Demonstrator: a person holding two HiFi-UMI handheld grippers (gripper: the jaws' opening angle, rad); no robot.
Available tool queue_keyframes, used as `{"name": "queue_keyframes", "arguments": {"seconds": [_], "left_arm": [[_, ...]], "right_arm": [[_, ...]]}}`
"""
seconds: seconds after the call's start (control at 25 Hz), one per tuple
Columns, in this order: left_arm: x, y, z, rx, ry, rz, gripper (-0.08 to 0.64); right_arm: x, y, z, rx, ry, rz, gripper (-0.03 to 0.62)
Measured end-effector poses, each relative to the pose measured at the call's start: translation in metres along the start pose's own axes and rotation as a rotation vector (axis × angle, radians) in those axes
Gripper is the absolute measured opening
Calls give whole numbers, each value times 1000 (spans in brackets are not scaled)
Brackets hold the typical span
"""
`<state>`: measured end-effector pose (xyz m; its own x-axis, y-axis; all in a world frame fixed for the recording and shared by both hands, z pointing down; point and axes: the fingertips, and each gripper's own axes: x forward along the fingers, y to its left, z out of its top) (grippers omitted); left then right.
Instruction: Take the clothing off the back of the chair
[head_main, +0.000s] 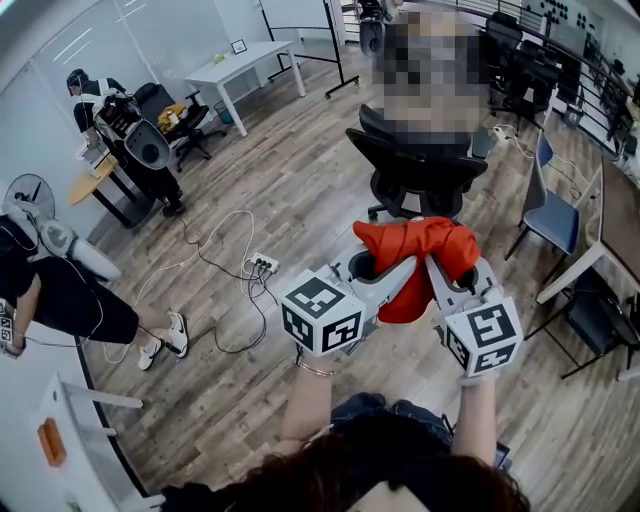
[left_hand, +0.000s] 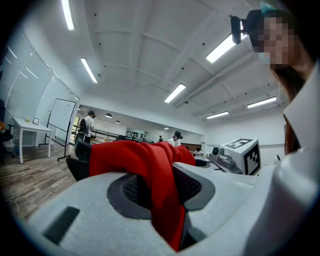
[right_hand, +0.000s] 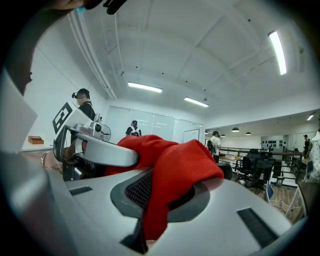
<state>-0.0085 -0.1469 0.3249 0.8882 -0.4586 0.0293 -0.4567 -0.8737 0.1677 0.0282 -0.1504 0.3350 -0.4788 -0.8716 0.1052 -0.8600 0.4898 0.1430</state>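
A red garment (head_main: 420, 255) hangs bunched in the air between my two grippers, lifted off and in front of the black office chair (head_main: 420, 165). My left gripper (head_main: 385, 268) is shut on the garment's left part; in the left gripper view the red cloth (left_hand: 145, 165) is pinched between the jaws of the left gripper (left_hand: 161, 187) and drapes over them. My right gripper (head_main: 440, 268) is shut on the right part; in the right gripper view the red cloth (right_hand: 180, 167) bulges out of the right gripper (right_hand: 160, 195). The two grippers sit close together, side by side.
A power strip (head_main: 263, 263) with loose cables lies on the wooden floor to the left. A blue chair (head_main: 555, 215) and a desk (head_main: 615, 215) stand on the right. A person (head_main: 70, 295) stands at the left, near a white table (head_main: 250, 62) and equipment (head_main: 140, 145).
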Motion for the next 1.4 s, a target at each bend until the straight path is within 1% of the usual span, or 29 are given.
{"name": "queue_keyframes", "arguments": {"seconds": [0.44,1.04,1.4], "left_arm": [[3,-42,-1,-4,-10,31,124],[4,-75,-7,-6,-4,45,124],[3,-82,-6,-1,-5,45,124]], "right_arm": [[-41,-2,1,-6,0,31,54],[-75,-2,-2,-6,5,50,54],[-81,-2,0,-2,0,43,54]]}}
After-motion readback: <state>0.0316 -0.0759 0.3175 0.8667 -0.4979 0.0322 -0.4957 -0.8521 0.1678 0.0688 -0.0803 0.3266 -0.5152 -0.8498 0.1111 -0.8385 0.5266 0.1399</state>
